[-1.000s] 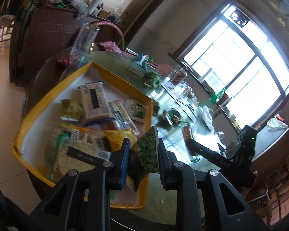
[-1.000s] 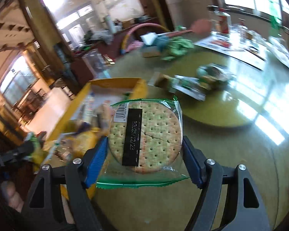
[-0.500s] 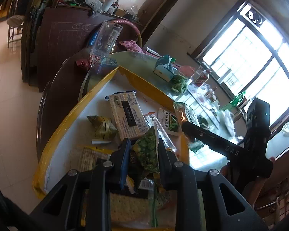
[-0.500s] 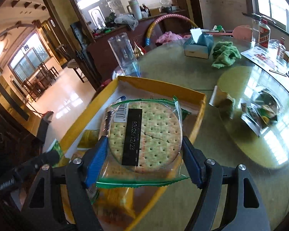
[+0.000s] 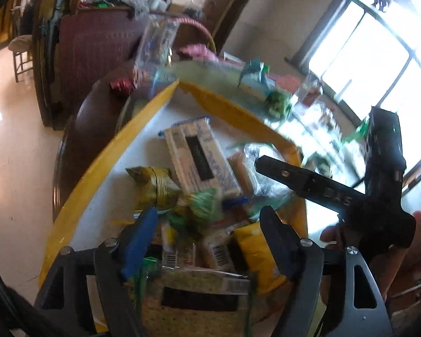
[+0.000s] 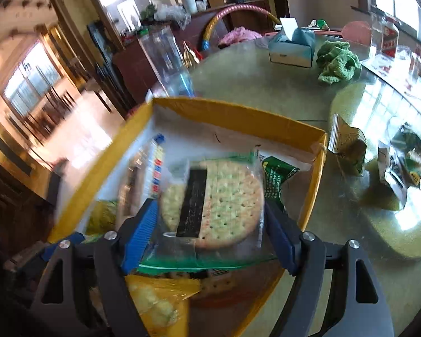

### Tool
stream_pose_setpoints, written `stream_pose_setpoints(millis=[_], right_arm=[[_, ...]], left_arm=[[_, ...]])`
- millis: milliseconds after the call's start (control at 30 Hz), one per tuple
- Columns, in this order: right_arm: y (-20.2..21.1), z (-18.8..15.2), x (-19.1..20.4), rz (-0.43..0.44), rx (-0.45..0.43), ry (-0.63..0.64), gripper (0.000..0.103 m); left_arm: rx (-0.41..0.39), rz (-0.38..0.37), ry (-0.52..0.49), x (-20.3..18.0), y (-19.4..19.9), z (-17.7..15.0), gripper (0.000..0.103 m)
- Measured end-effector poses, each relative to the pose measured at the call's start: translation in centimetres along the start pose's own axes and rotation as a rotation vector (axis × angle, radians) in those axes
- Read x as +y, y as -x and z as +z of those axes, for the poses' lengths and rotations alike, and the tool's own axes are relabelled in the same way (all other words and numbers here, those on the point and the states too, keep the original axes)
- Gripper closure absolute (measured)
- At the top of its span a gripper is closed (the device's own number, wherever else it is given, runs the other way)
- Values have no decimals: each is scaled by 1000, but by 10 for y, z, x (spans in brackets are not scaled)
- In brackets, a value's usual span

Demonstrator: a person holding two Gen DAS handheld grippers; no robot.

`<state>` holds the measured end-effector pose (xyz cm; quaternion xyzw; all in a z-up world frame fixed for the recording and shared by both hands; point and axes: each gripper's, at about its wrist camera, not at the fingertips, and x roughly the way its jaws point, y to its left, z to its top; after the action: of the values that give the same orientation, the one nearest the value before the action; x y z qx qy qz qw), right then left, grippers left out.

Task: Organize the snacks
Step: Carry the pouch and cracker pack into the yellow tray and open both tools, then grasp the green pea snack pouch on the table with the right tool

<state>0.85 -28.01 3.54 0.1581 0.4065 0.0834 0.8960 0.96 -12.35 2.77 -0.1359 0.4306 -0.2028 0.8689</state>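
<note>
A yellow-rimmed box point(image 5: 143, 132) with a white floor holds several snack packs. My left gripper point(image 5: 207, 224) is open above the pile; the green snack pack point(image 5: 205, 205) lies blurred between its fingers, loose on the other packs. My right gripper point(image 6: 210, 224) hangs over the same box point(image 6: 238, 115) with its jaws wide around a round cracker pack point(image 6: 216, 205) in clear wrap with a green edge; the pack looks blurred and I cannot tell whether the pads still touch it. The right gripper also shows in the left wrist view point(image 5: 317, 185).
On the green glass table point(image 6: 308, 104) outside the box lie loose snack packs point(image 6: 404, 168), a green cloth point(image 6: 338, 61), a tissue box point(image 6: 292, 47) and a clear plastic container point(image 6: 165, 56). Bottles stand at the far right near the window.
My left gripper has opened and let go of the green snack pack into the box. My right gripper has moved further over the box and lower with the cracker pack.
</note>
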Motion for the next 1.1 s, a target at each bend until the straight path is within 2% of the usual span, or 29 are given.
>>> stream_pose_setpoints(millis=[133,267,467,667,833,1100], right_arm=[[25,0,-8,37,-51,-42,20],[60,-7,-21,80,-89,-75,20],[107,-36,-56,98,-116,-134,20],[133,-67,-103,71,-119,-240,20],[155,-88,-141,14,-117,-313,20],[182,-100,-181,-60,-126,-363,20]], left_arm=[[-18,36,-10,-8,9,-5,23],[-63,25,-13,-21,29,-13,23],[-84,27,-37,-50,45,-25,23],[-66,-19,-82,-89,54,-39,23],[-32,-57,-142,-125,52,-52,23],[8,-82,-200,-158,42,-66,23]])
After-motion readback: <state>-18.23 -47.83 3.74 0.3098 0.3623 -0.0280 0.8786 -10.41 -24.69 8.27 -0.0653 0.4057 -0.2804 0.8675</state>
